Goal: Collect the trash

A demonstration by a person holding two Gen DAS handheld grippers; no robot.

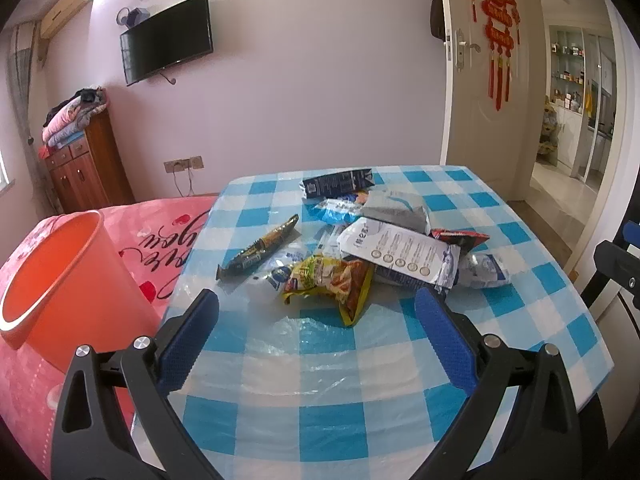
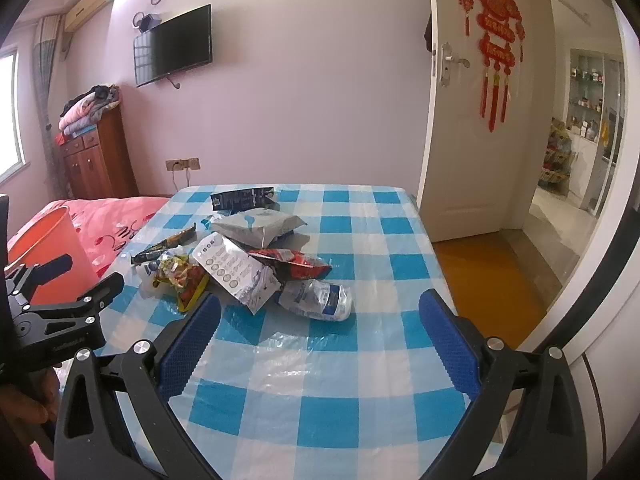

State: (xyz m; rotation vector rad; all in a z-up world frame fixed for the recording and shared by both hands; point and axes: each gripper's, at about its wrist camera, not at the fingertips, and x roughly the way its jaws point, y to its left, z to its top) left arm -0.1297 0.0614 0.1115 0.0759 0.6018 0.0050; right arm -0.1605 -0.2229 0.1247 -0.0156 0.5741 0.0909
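A heap of wrappers lies on the blue-checked table [image 1: 520, 304]: a yellow-red snack bag [image 1: 332, 280] nearest, a white printed pouch [image 1: 404, 256], a dark slim wrapper [image 1: 260, 248], a grey pouch [image 1: 396, 208], a dark carton [image 1: 340, 182]. In the right wrist view I see the same heap, with a crumpled clear bottle [image 2: 320, 300] at its near right and the white pouch [image 2: 236, 272]. My left gripper [image 1: 316, 308] is open just short of the snack bag. My right gripper [image 2: 320, 312] is open, near the bottle. An orange bin [image 1: 60, 280] stands left of the table.
A pink bedspread [image 1: 160, 232] lies under and behind the bin. A wooden cabinet [image 1: 88, 168] with folded blankets stands by the far wall. An open door [image 2: 472, 120] leads to a hallway at right. A hand [image 2: 24, 404] holds the left tool.
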